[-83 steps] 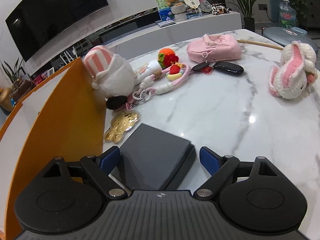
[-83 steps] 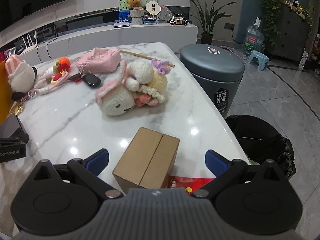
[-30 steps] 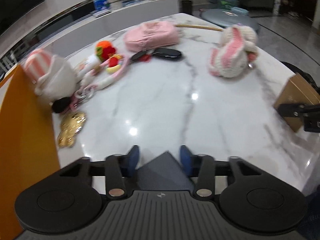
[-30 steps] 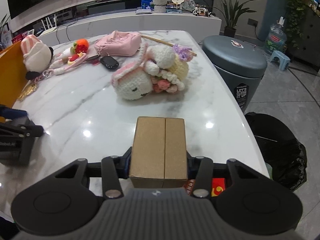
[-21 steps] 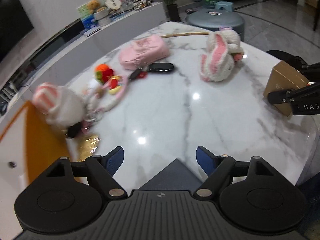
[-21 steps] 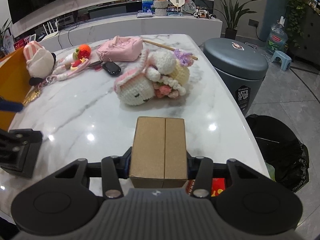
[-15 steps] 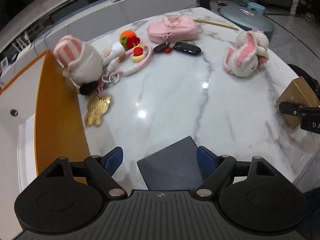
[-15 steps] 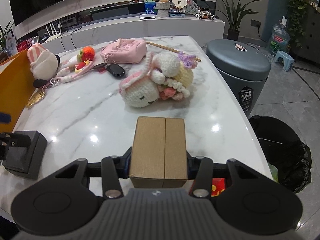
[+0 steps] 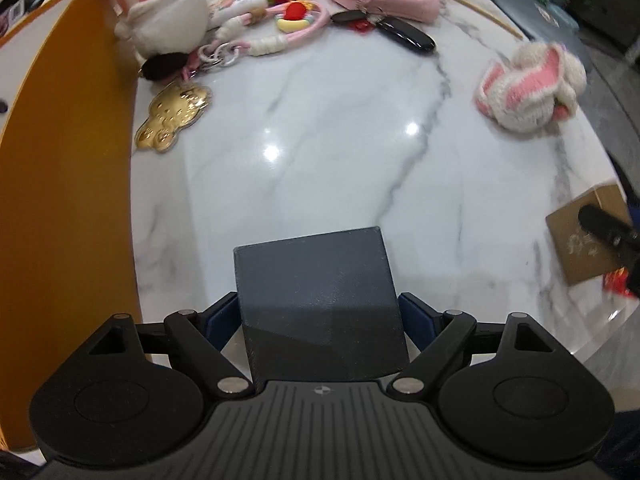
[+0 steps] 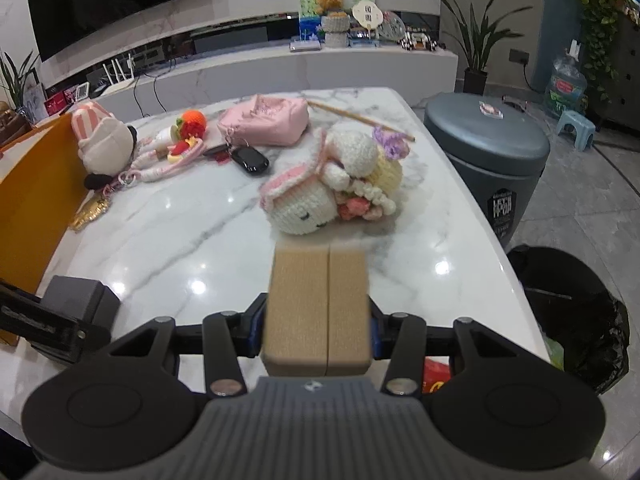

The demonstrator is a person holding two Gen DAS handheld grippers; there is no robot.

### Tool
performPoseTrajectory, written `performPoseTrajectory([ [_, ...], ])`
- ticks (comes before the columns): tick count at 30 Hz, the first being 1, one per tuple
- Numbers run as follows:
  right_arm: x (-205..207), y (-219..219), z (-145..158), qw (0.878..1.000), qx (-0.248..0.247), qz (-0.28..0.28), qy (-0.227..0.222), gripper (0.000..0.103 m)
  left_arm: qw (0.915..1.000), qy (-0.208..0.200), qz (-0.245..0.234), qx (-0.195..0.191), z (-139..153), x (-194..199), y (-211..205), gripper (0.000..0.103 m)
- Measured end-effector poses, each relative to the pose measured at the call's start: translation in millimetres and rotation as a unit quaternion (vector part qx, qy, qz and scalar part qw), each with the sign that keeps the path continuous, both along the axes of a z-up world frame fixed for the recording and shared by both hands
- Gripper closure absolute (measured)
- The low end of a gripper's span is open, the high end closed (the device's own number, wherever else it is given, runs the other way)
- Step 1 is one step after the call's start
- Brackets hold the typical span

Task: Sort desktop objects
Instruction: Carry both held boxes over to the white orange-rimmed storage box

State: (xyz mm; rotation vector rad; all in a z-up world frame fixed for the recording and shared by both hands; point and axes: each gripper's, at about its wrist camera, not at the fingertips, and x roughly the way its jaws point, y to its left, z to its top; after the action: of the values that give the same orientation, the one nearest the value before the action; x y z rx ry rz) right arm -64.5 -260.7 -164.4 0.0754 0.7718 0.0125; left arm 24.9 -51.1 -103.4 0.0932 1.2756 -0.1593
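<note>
My left gripper (image 9: 320,316) is shut on a dark grey box (image 9: 316,288) near the table's front left edge; the box also shows in the right wrist view (image 10: 80,300). My right gripper (image 10: 316,332) is shut on a brown cardboard box (image 10: 318,304), held above the marble table (image 10: 180,240); this box shows at the right edge of the left wrist view (image 9: 584,240). A crocheted bunny (image 10: 332,188) lies mid-table. A pink pouch (image 10: 266,120), a black key fob (image 10: 250,160), a striped plush (image 10: 104,140), a pink keychain (image 9: 264,36) and a gold charm (image 9: 172,116) lie at the back and left.
An orange bin wall (image 9: 68,184) stands along the table's left edge. A grey lidded trash can (image 10: 488,152) and a black bag-lined bin (image 10: 572,312) stand on the floor to the right. A red packet (image 10: 436,376) lies under my right gripper.
My left gripper opened after one second ago, swung over the table, and has now closed again on the grey box. My right gripper stayed shut on the cardboard box and rose a little.
</note>
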Motion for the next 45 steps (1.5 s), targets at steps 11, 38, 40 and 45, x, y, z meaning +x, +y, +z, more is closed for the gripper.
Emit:
performPoseTrajectory([
  [11,1.0,4.9,-13.4,0.999,-0.031,0.015,0.041,0.055,0.9995,-0.019,-0.026,0.008,0.5,-3.4,0.4,0.010],
  [38,5.8,54.9,49.6,0.997,-0.026,0.074,-0.030,0.055,0.9835,-0.143,-0.042,-0.103,141.1,-34.0,60.5,0.011],
  [40,7.4,70.1,61.8,0.994,-0.029,0.093,-0.047,0.055,0.9827,-0.155,-0.030,-0.096,154.0,-32.6,77.5,0.011],
  [45,16.4,105.5,92.6,0.986,-0.025,0.140,-0.089,0.055,0.9823,-0.169,0.006,-0.081,174.1,-26.4,129.8,0.011],
])
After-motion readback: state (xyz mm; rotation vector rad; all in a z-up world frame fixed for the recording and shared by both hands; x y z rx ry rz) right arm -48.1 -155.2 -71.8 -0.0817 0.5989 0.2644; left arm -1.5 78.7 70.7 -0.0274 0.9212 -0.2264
